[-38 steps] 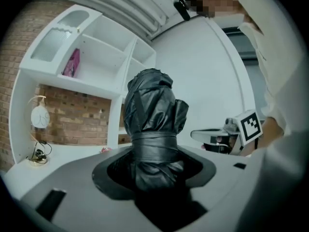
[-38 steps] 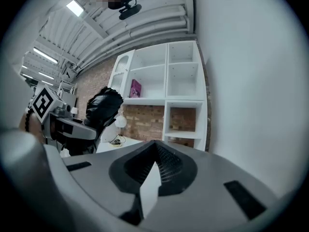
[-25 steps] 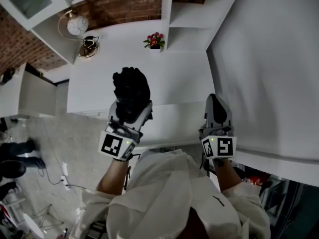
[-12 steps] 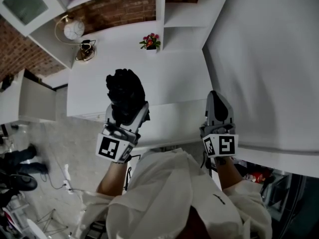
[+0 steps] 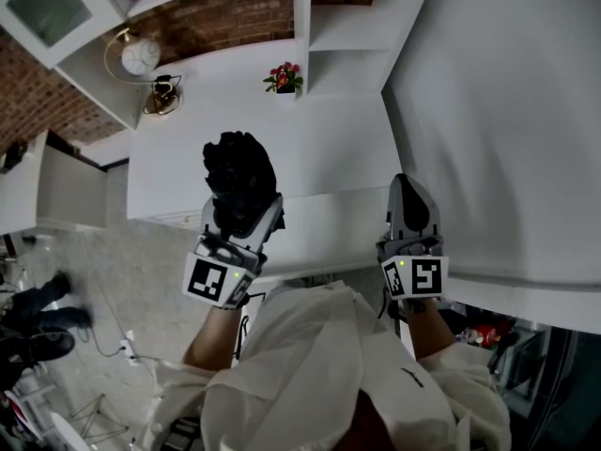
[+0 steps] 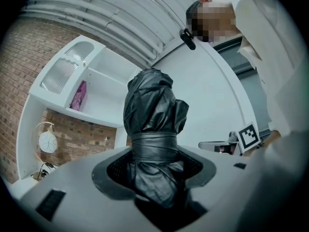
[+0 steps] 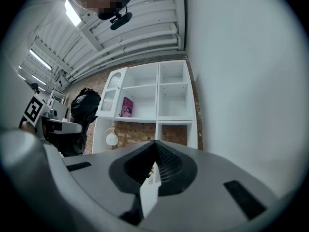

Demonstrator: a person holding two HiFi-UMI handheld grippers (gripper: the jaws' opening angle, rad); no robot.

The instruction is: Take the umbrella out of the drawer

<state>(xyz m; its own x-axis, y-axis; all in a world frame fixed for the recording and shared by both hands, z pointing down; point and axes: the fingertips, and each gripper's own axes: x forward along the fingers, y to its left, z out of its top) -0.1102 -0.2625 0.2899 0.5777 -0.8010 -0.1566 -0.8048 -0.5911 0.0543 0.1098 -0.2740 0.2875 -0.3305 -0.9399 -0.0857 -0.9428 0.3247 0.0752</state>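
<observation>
A folded black umbrella [image 5: 239, 178], bound by its strap, stands up out of my left gripper [image 5: 246, 212], which is shut on its lower part. In the left gripper view the umbrella [image 6: 153, 111] fills the middle and the left gripper [image 6: 154, 164] has its jaws pressed against both sides. The white drawer [image 5: 319, 238] lies under the desk's front edge. My right gripper [image 5: 408, 195] is at its right end. In the right gripper view the right gripper [image 7: 155, 164] has its jaws closed on a thin white panel edge [image 7: 148, 192], seemingly the drawer's front.
A white desk [image 5: 329, 148] carries a small flower pot [image 5: 285, 78]; a round clock [image 5: 139, 56] stands on a shelf at the back left. A tall white cabinet [image 5: 507, 111] fills the right. Someone's shoes [image 5: 38, 322] are on the floor at left. A shelf unit [image 7: 159, 93] holds a pink book [image 7: 126, 106].
Both grippers keep their places and grips. The view has shifted slightly and the shoes at the left have moved a little.
</observation>
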